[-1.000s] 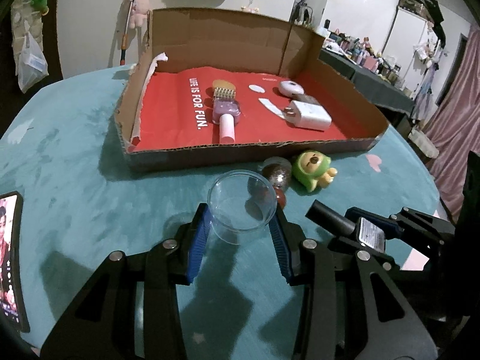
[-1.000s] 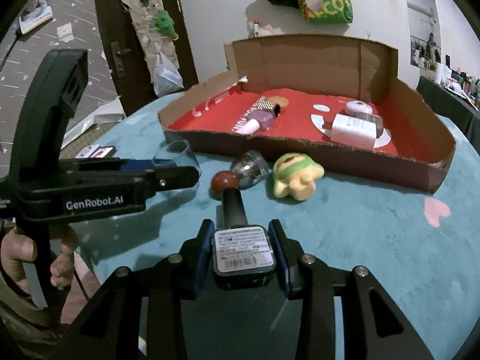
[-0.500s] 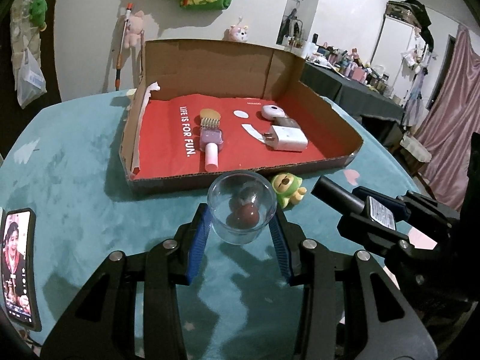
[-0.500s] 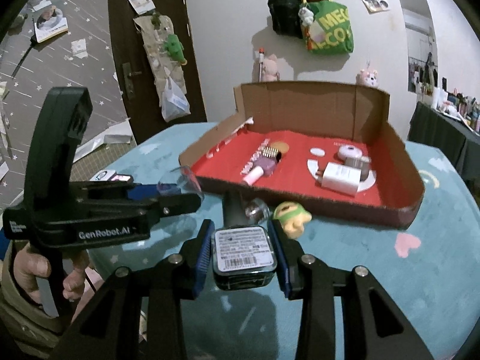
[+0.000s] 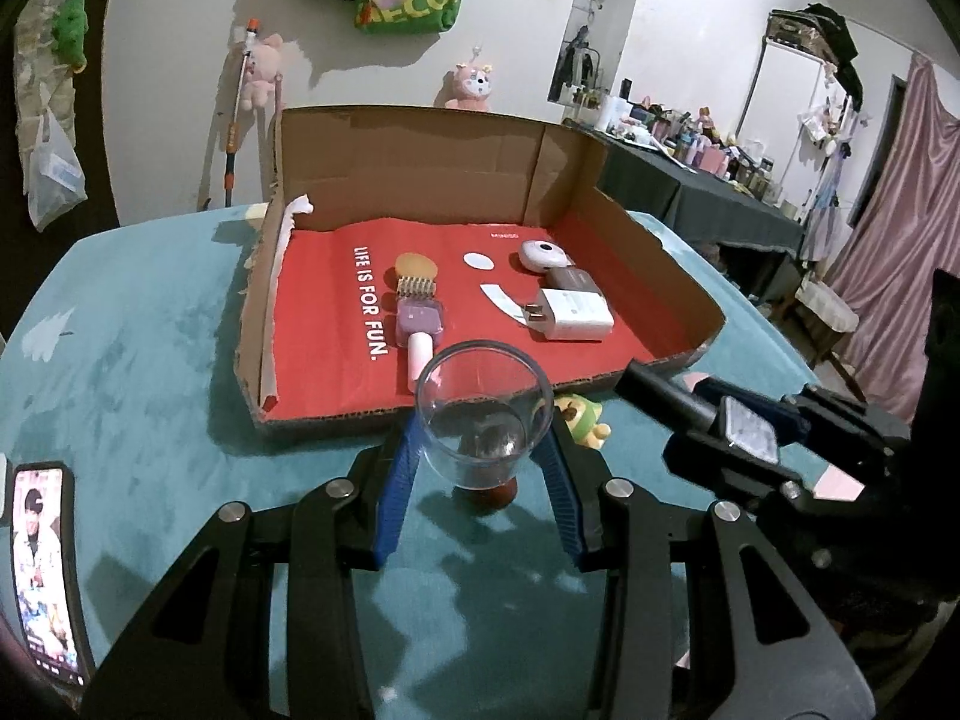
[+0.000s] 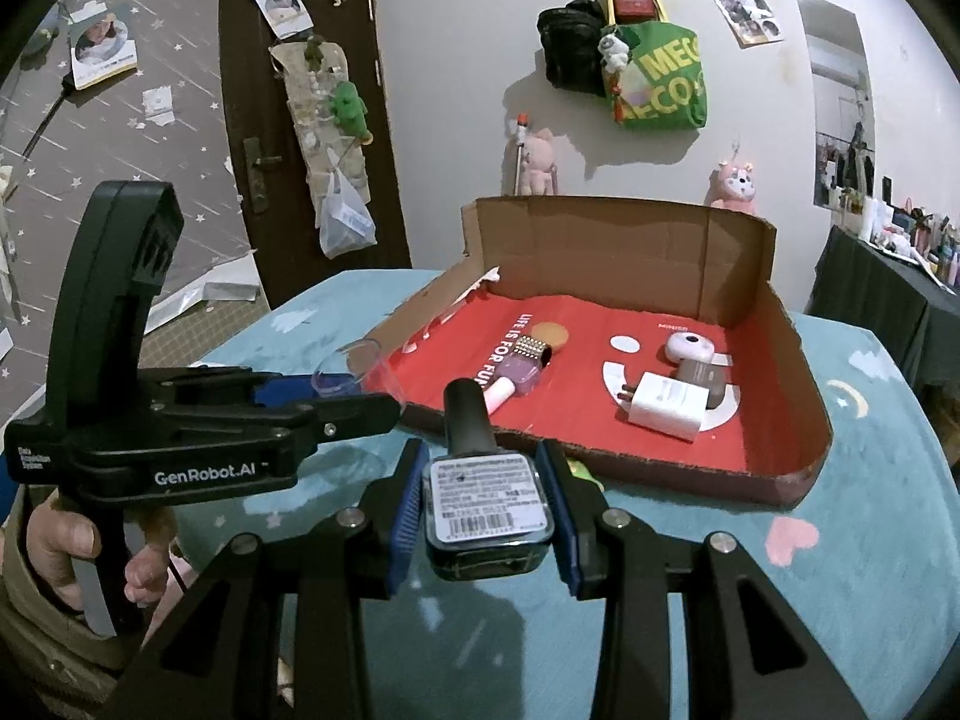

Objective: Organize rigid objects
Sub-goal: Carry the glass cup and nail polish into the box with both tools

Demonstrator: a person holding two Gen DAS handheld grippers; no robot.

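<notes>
Just short of the cardboard box's point(image 5: 672, 276) near wall, left tongs point(image 5: 483, 450) clamp a clear cup point(image 5: 485, 414) while right tongs point(image 6: 483, 504) clamp a dark bottle point(image 6: 480, 480), neck toward it.

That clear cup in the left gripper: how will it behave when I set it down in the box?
The clear cup looks thin-walled and empty, so probably light and easily crushed by a harder squeeze. It tapers to a narrow base, so it may tip if released tilted. On its side it would likely roll in a curve across the box's flat red floor.
</notes>
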